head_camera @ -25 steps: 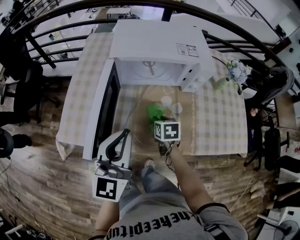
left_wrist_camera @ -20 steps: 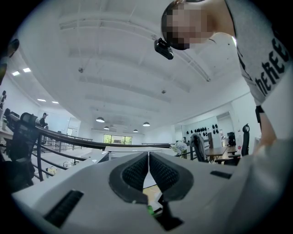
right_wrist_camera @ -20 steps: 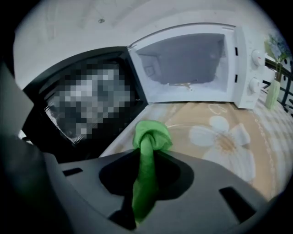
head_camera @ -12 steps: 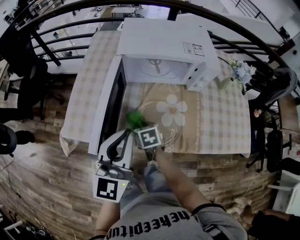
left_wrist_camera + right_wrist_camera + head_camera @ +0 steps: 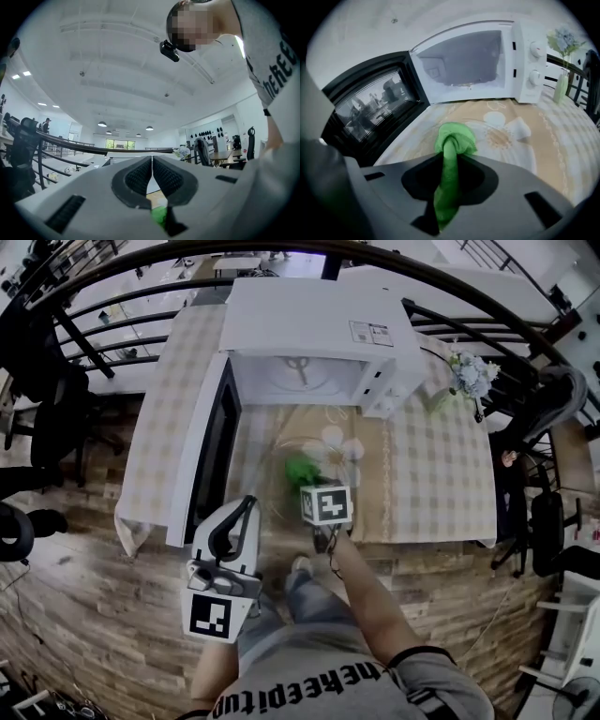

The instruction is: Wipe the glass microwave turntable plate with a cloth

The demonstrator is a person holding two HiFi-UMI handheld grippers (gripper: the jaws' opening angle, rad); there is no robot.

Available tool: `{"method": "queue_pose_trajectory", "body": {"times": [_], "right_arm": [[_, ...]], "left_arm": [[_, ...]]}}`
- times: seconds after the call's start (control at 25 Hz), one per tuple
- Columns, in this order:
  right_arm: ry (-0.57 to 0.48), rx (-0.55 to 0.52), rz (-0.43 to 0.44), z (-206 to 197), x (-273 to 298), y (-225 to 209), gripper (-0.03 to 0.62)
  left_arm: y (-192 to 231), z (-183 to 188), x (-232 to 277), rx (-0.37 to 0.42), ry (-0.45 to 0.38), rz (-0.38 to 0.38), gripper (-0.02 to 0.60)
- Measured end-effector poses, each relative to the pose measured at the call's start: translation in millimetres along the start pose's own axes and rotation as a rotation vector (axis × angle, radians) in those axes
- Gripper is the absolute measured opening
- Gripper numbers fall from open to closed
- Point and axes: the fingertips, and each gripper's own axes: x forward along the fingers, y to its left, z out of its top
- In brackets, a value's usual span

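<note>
The glass turntable plate (image 5: 330, 454) lies on the flowered table mat in front of the microwave; its clear rim (image 5: 513, 140) shows faintly over the flower print. My right gripper (image 5: 309, 484) is shut on a green cloth (image 5: 302, 470), whose bunched end (image 5: 453, 138) presses on the plate's near left part. My left gripper (image 5: 247, 505) hangs off the table's near edge, jaws shut with nothing between them (image 5: 152, 163), pointing up toward the ceiling.
The white microwave (image 5: 309, 329) stands at the back with its cavity (image 5: 464, 58) bare and its dark door (image 5: 212, 456) swung open to the left. A vase of flowers (image 5: 472, 379) stands at the right. The checked table (image 5: 441, 493) ends just before my legs.
The right gripper swept the green cloth left across the plate, then back to the right. The left gripper has stayed where it was.
</note>
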Motion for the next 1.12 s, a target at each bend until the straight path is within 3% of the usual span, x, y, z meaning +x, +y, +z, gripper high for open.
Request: {"method": "queue_pose_trajectory", "body": {"times": [0.32, 0.68, 0.84, 1.12], "right_arm": [[-0.026, 0.086, -0.091, -5, -22, -62, 0.084], [-0.025, 0.121, -0.166, -11, -34, -94, 0.084], [-0.028, 0.091, -0.108, -11, -33, -58, 0.084], [-0.021, -0.035, 0.106, -15, -19, 66, 0.084]], "left_arm": [[-5, 2, 3, 0.002, -0.002, -0.001, 0.012], [-3, 6, 0, 0.011, -0.011, 0.005, 0.012], [-2, 7, -4, 0.012, -0.009, 0.003, 0.012], [-1, 8, -11, 0.014, -0.006, -0.004, 0.012]]}}
